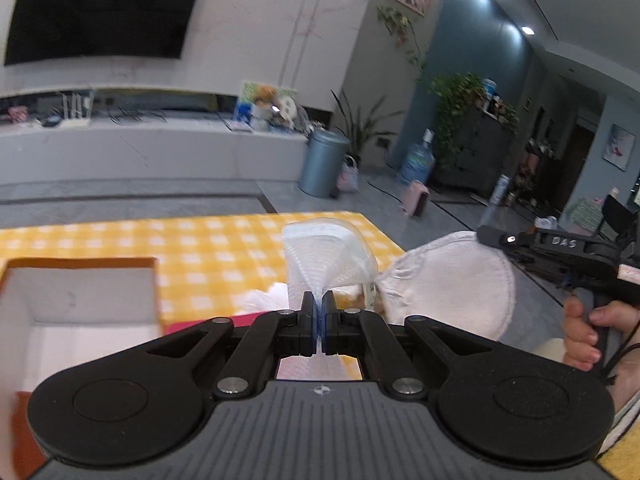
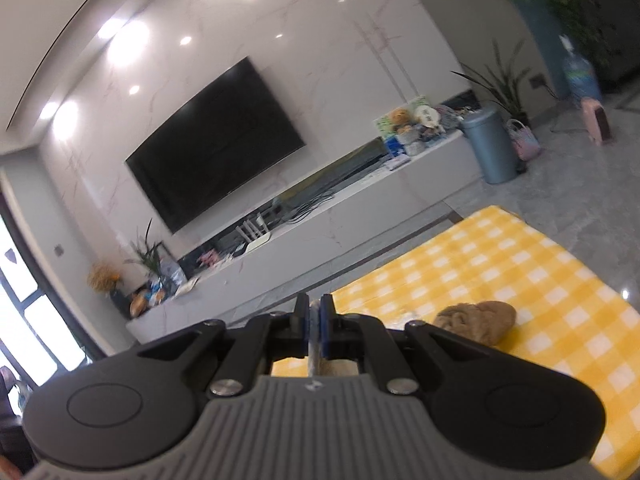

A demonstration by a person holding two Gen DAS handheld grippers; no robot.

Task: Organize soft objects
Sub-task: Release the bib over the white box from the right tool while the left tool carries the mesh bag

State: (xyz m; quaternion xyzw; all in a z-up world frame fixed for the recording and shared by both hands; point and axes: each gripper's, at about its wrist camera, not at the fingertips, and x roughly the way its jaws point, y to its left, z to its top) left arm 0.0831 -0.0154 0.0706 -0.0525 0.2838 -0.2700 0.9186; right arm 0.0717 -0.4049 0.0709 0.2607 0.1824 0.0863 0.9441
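Here the left tongs (image 1: pixel 319 309) are clenched on a white mesh pouch (image 1: pixel 326 258), a thin, translucent, net-like thing with fine ribbed lines; it fans upward and outward from the pinch point, its folds spreading into a rounded top, held above the worktop (image 1: pixel 208 248) with its yellow-and-white checked cloth. Just to the right of it, in the left wrist view, a round white cloth pad (image 1: pixel 452 280) with a stitched, slightly frilled rim hangs in the air, its surface soft and faintly creased; the right tongs (image 1: pixel 494 236) grip it at its upper right edge, and the person's right hand (image 1: pixel 588 332) wraps the handle below. In the right wrist view the right tongs (image 2: pixel 315 320) stand nearly closed with a thin strip of pale fabric between the blue pads, though the pad itself is mostly hidden under the body of the tool. An open box (image 1: pixel 80 304) with white inner walls and an orange rim sits at the left on the worktop. A crumpled brown soft thing (image 2: pixel 476 320), lumpy and plush-looking, rests on the checked cloth near the right tongs. Some more white soft material (image 1: pixel 266 298) lies low behind the left tongs, too blurred to identify.
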